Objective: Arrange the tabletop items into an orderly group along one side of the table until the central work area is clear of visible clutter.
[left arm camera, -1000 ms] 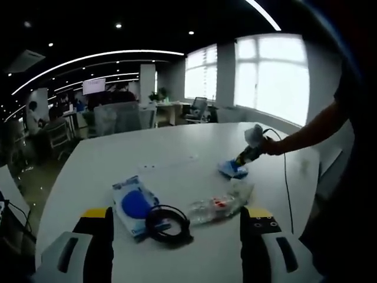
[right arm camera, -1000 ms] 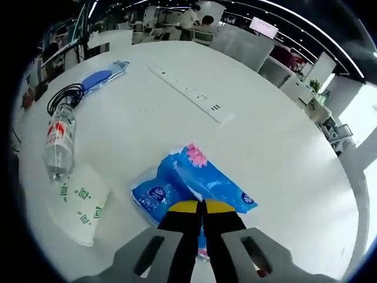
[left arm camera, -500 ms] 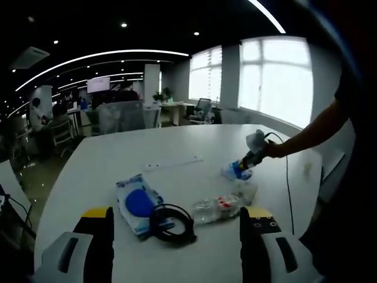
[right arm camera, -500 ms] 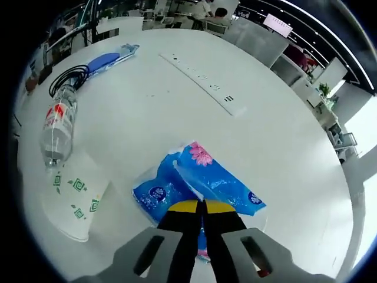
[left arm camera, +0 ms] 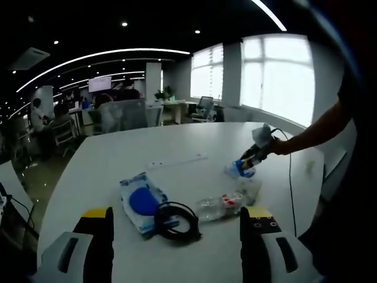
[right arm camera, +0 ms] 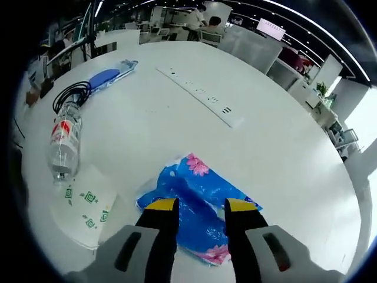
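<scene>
R gripper (right arm camera: 199,206) fingers apart over blue tissue pack (right arm camera: 200,194) on desk (right arm camera: 283,147), w/ napkin pack (right arm camera: 85,200), bottle (right arm camera: 63,141) & cable (right arm camera: 70,94) grouped along near edge; L gripper (left arm camera: 177,221) fingers wide, empty

The right gripper (right arm camera: 200,213) jaws have parted off the blue tissue pack (right arm camera: 200,191).

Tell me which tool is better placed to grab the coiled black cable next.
Left. The left tool is open with the coiled black cable lying just ahead of its jaws. The right tool is across the table, open over the blue tissue pack.
</scene>
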Motion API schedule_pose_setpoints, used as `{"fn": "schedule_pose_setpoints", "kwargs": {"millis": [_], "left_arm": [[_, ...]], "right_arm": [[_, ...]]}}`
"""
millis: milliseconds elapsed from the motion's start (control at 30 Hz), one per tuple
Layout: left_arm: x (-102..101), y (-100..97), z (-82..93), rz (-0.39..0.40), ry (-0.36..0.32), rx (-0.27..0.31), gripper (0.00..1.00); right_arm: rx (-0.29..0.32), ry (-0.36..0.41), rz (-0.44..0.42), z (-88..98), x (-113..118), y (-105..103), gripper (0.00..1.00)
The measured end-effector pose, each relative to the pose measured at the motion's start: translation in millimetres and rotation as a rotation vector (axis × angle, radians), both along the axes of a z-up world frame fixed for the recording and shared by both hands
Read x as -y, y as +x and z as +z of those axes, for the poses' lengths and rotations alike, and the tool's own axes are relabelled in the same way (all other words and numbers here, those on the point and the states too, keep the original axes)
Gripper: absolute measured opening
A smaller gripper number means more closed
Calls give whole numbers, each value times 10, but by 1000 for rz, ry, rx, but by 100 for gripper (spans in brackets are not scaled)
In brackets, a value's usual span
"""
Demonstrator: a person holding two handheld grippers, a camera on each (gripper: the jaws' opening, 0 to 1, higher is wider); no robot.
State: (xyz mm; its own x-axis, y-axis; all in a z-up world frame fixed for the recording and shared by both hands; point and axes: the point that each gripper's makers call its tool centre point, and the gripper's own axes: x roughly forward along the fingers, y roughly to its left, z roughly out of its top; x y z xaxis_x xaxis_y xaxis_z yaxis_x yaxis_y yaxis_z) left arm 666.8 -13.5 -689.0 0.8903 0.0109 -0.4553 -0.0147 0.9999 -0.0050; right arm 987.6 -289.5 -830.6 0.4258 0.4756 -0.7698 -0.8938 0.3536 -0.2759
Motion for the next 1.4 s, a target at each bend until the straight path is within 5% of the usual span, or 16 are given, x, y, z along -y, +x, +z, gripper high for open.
{"fn": "schedule_pose_setpoints", "kwargs": {"millis": [233,433,733,1033,1400], "left_arm": [[-4,23,0,-10,-2,4,87],[-9,53,-9,-26,-4,5,87],[18,133,-15,-49,-1,7,88],[15,183,-18,-61,3,5,88],[-21,200,-38,-43,2,-3,90]], "right_arm": [[19,67,5,54,-13,-8,47],[-36,208,-69,244,-39,-144,54],[-23,332,-88,533,0,-393,61],[-7,413,-97,760,3,-664,72],[-24,447,-119,802,105,-902,86]]}}
